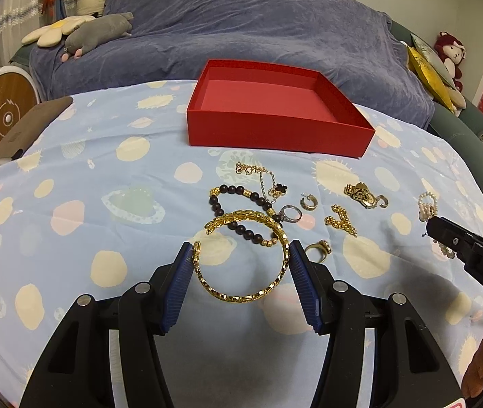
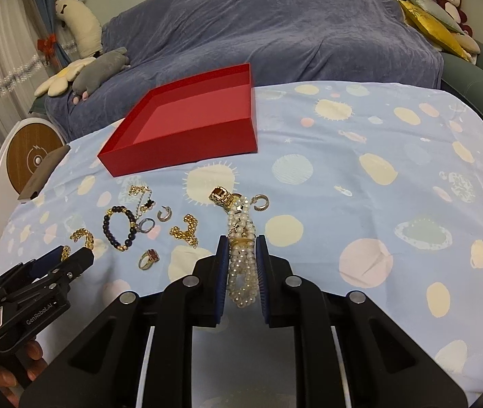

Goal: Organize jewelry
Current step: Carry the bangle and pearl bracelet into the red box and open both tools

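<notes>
The gold bangle point(image 1: 241, 265) sits clamped across its width in the left tool point(image 1: 241, 255), opening toward the red box point(image 1: 275, 129), while the pearl bracelet point(image 2: 241, 258), long axis boxward, is pinched by the right tool point(image 2: 240, 248), on the open cloth-covered surface point(image 2: 377, 204).

Red box point(image 1: 275, 129), gold bangle point(image 1: 241, 265), white pearl bracelet point(image 2: 241, 265), pale-blue planet-patterned cloth point(image 1: 88, 204).

We see soft, slightly dim indoor light, sharp focus in the middle, strong fisheye bending with dark corners, and soft shadows under each gripper.
</notes>
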